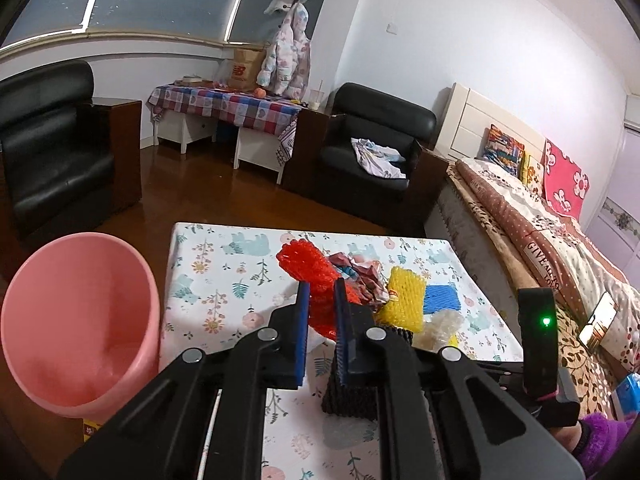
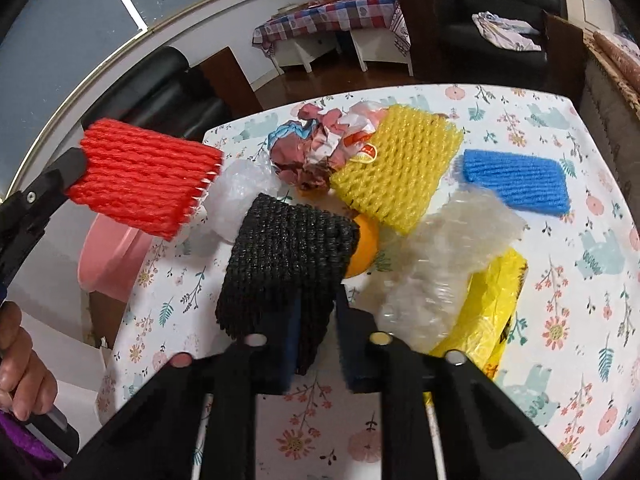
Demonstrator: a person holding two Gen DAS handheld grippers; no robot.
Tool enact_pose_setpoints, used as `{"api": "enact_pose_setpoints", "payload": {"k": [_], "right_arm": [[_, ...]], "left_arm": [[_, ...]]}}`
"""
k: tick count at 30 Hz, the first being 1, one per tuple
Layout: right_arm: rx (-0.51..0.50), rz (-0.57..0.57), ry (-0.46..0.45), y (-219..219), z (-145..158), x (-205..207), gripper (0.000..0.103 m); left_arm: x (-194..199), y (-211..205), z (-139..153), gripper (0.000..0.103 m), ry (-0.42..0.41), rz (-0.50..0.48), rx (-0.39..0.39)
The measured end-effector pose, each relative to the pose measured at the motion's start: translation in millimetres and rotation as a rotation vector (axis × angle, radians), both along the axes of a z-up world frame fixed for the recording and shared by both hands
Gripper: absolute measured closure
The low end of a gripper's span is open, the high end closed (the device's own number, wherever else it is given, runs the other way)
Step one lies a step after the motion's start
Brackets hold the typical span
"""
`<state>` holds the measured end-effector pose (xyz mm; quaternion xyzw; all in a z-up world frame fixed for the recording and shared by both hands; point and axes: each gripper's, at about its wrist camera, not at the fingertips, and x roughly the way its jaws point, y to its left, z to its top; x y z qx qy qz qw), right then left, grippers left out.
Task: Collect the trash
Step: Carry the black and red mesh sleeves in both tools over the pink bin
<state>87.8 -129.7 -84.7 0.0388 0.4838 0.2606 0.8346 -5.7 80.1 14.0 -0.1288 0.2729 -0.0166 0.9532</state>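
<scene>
Two tools grip foam nets. Left tool [image 1: 322, 300] pinches the red net [image 1: 316, 276]. Right tool [image 2: 316, 312] clamps the black net [image 2: 284, 256] above the table [image 2: 560, 320].

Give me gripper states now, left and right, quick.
Left gripper: closed on the red foam net, lifted off the table.
Right gripper: closed on the black foam net.

Even, fairly bright indoor light fills both fisheye views with only soft shadows, straight lines bow hard toward the dark vignetted corners, the floor [image 1: 192, 184] shows a faint sheen at far left, and the near gripper arms look slightly soft.
</scene>
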Motion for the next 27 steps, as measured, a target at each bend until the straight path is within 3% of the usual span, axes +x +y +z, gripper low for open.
{"api": "enact_pose_setpoints", "payload": {"k": [7, 14, 19, 27], "right_arm": [[0.005, -0.020, -0.060, -5, 12, -12, 0.095], [0.021, 0.002, -0.216, 6, 57, -29, 0.095], [0.047, 0.060, -0.304, 36, 86, -31, 0.095], [0.077, 0.193, -0.358, 115, 109, -26, 0.095]], "left_arm": [[-14, 13, 6, 0.092, -0.024, 0.023, -0.015], [-32, 38, 20, 0.092, -0.069, 0.091, 0.004], [-49, 62, 31, 0.092, -0.096, 0.172, 0.043], [-77, 110, 35, 0.092, -0.089, 0.340, 0.112]]}}
